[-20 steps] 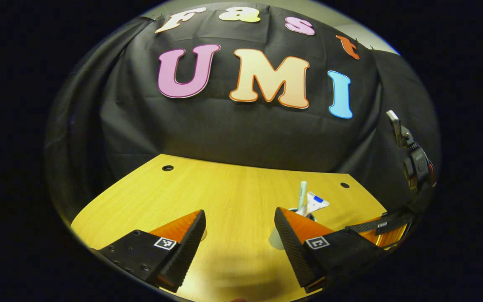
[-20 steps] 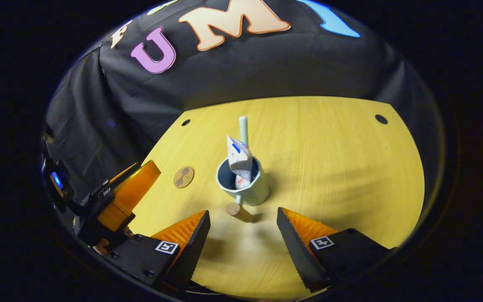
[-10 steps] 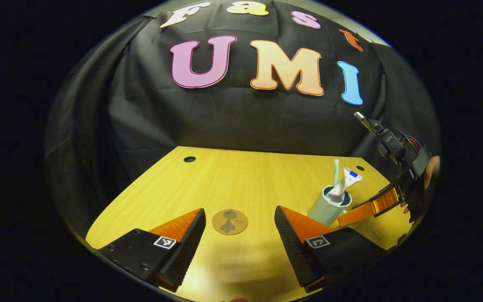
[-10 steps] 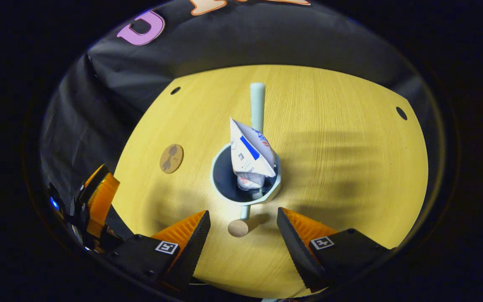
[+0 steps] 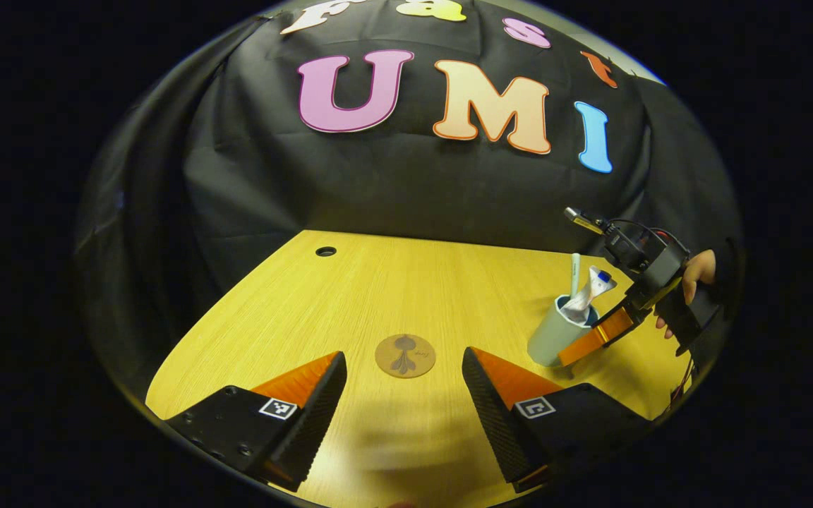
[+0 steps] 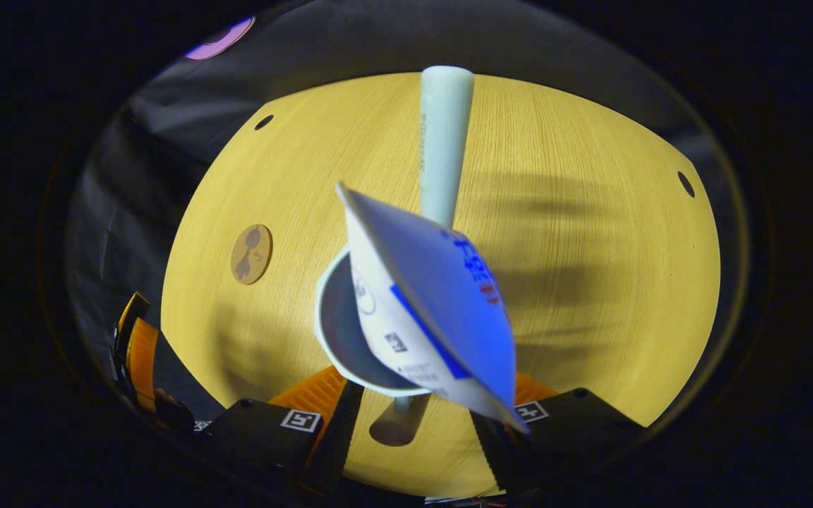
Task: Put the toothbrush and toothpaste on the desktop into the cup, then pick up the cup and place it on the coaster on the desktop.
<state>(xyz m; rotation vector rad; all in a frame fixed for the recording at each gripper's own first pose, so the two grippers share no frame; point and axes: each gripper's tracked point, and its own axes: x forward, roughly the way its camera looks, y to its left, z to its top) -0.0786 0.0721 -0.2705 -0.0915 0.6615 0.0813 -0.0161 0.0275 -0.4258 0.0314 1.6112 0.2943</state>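
Note:
A pale green cup (image 5: 552, 341) stands on the desk at the right, with a toothbrush (image 5: 574, 271) and a toothpaste tube (image 5: 590, 289) standing up in it. In the right gripper view the cup's rim (image 6: 327, 331), the tube (image 6: 442, 310) and the toothbrush (image 6: 443, 141) loom close. The cup's stick handle (image 6: 394, 425) lies between the fingers of my right gripper (image 6: 413, 418), which is open. A round brown coaster (image 5: 405, 355) lies just beyond my left gripper (image 5: 404, 409), which is open and holds nothing.
The wooden desk (image 5: 378, 289) has cable holes at its far corners (image 5: 324, 251). A hand (image 5: 697, 271) holds the right gripper beside the cup. The coaster (image 6: 251, 254) lies left of the cup, and the left gripper (image 6: 137, 353) sits at the lower left.
My right gripper has come down and forward onto the cup, so its handle now sits between the fingers. The left gripper has drawn back, bringing the coaster into view ahead of it.

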